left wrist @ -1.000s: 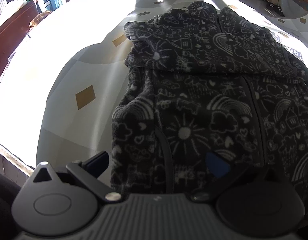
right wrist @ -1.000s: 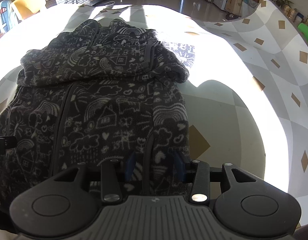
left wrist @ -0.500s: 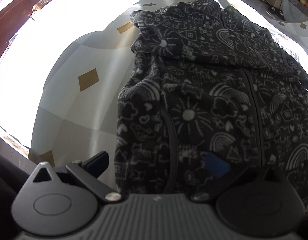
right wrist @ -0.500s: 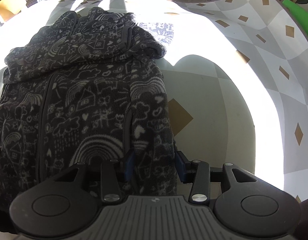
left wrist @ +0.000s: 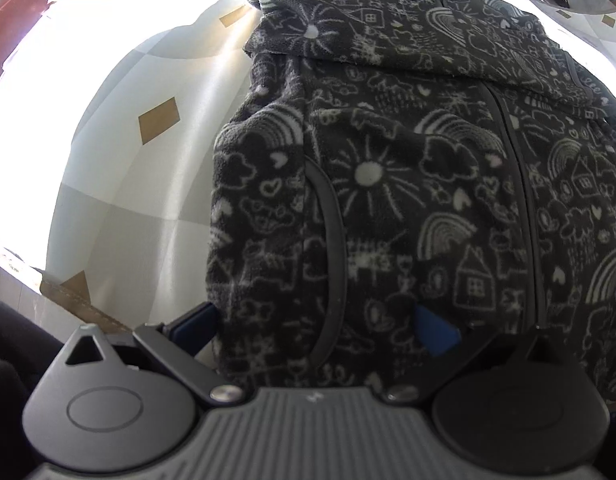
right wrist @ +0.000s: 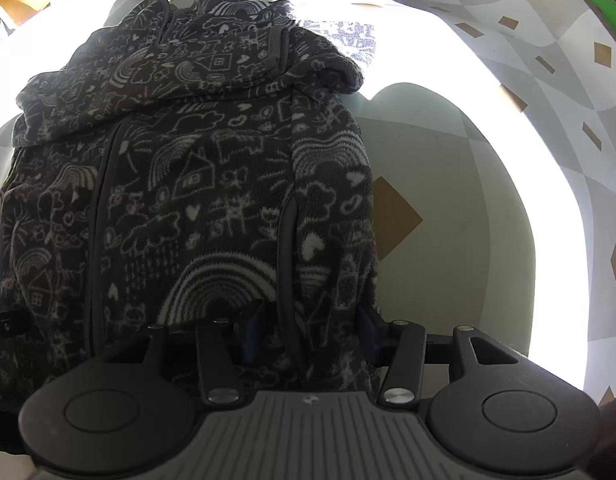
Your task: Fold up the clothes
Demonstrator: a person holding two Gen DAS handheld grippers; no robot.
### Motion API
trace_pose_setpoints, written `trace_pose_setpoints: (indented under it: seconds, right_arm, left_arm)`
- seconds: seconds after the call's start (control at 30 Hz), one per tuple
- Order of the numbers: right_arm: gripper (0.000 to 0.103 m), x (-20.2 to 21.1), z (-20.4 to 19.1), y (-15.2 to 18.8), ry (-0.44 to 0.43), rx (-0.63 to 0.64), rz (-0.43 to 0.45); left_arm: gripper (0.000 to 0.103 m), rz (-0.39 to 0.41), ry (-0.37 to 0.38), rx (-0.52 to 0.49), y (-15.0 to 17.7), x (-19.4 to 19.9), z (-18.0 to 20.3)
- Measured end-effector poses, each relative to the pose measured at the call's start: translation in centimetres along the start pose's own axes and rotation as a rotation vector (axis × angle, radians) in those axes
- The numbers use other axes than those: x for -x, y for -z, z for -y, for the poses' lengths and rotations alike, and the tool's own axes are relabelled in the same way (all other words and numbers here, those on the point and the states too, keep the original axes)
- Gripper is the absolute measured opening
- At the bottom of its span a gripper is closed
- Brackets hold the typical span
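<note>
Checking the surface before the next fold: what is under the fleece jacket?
The jacket lies on a grey-and-white tablecloth with tan diamonds, visible around it. Whatever is directly beneath the fabric is covered.

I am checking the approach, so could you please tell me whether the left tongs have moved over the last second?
Yes. The left tongs have advanced forward along the hooded fleece jacket: the brown diamond on the tablecloth has slid towards the camera.

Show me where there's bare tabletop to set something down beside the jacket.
Bare tablecloth lies off the fleece jacket's right edge, around the tan diamond. A second patch sits off its left edge, toward the table's near rim. The near middle is crowded: left gripper and right gripper both straddle the hem.
</note>
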State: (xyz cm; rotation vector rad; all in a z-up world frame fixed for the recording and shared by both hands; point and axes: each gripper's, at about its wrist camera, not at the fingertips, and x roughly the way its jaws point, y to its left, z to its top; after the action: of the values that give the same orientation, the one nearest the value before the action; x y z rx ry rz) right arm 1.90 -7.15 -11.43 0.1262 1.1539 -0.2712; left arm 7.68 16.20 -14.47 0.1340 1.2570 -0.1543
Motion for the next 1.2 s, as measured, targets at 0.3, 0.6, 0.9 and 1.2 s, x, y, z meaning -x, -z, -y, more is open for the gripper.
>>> trace_pose_setpoints:
  seconds: [0.3, 0.6, 0.9, 1.2]
  right_arm:
    - [0.040, 0.1, -1.5, -0.5, -0.045, 0.034, 0.024]
    - [0.024, 0.5, -2.0, -1.0, -0.125, 0.038, 0.069]
    - [0.025, 1.5, -2.5, -1.0, -0.178, 0.092, 0.165]
    - [0.042, 1.0, -1.5, -0.6, -0.103, 0.093, 0.101]
  left_arm:
    - [0.097, 0.043, 0.028, -0.008, -0.3, 0.3, 0.6]
    - [0.073, 0.112, 0.075, 0.040, -1.1, 1.0, 0.9]
    - [0.069, 0.191, 0.070, 0.113, -2.1, 1.3, 1.0]
    - [0.085, 0.151, 0.003, 0.142, -0.7, 1.3, -0.5]
